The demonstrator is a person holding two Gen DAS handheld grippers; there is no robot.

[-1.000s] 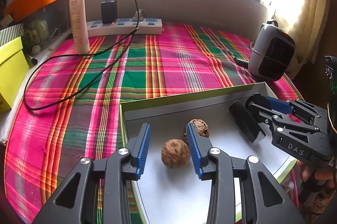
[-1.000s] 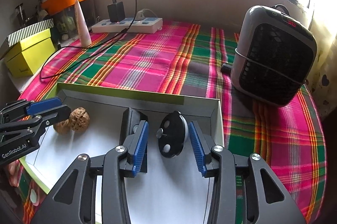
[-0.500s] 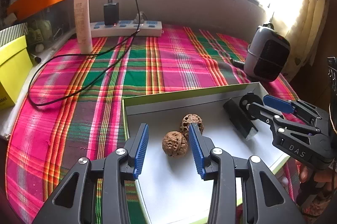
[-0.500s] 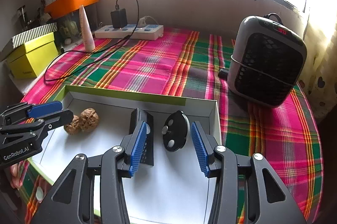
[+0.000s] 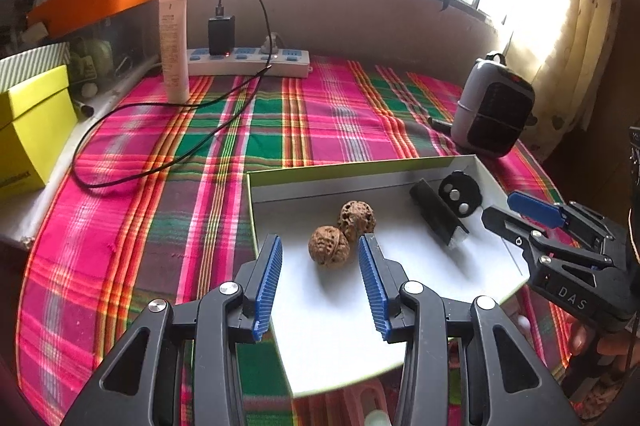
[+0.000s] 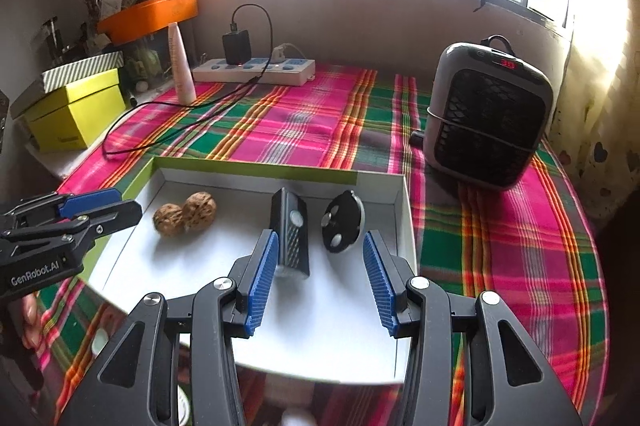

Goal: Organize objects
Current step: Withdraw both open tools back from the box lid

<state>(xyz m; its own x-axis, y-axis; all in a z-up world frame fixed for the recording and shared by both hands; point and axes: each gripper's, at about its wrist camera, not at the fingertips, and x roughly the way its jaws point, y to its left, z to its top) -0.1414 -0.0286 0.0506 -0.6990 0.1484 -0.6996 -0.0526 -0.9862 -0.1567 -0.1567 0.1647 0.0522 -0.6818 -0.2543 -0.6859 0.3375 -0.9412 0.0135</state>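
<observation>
On the plaid tablecloth [image 5: 328,122] sits a shallow white box tray [image 5: 360,176] with a green rim, and all four task items lie inside it. We note two walnuts [image 5: 329,252] touching each other toward the tray's left. A black rectangular device [image 6: 291,230] and a round black two-button disc [image 6: 340,222] stand just beside each other at the right wall. Our left gripper [image 5: 320,272] hovers over the near part of the tray, jaws moderately apart and empty, with the nearer walnut just ahead of the tips. Our right gripper [image 6: 318,272] is likewise parted wide, gripping nothing, the two black items just beyond its pads. We judge the placing step complete and both tools clear of the load. Next move, if any item remains outside the tray, calls for locating it; none is visible to us.
</observation>
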